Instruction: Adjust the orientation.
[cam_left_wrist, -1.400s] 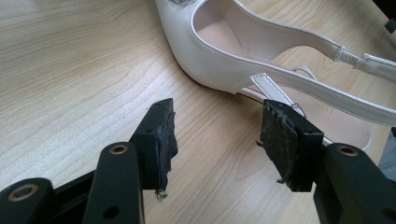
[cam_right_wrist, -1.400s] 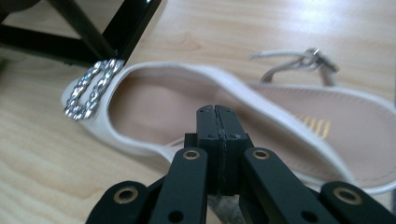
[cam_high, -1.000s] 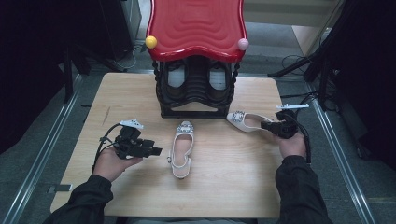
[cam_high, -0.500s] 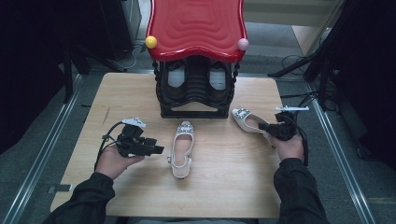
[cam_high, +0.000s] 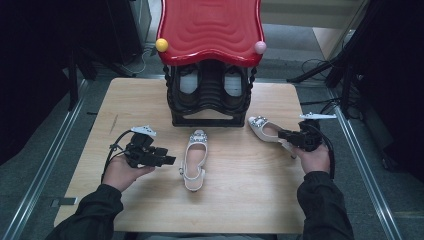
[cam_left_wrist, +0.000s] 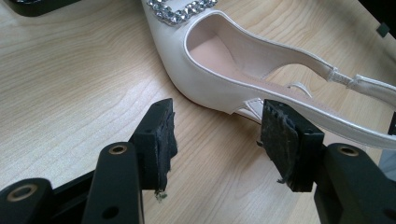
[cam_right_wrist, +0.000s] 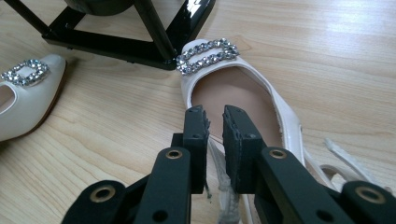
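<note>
Slingback shoe (cam_high: 267, 131), glossy cream with a pointed toe and rhinestone buckle, is lying beside the black rack (cam_high: 210, 100). Right gripper (cam_high: 284, 134), jaws just opening a crack, is seemingly straddling its thin strap. Left gripper (cam_high: 171, 160) is gaping wide beside the matching shoe (cam_high: 194, 159).

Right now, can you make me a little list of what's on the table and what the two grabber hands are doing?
table: wooden table
rack: black shoe rack with red top, at the back
middle shoe: white shoe, flat, toe toward the rack
right shoe: second white shoe, sparkly buckle, by the rack's right corner
left gripper: open, beside the middle shoe, holding nothing
right gripper: jaws just opening, strap between them
</note>
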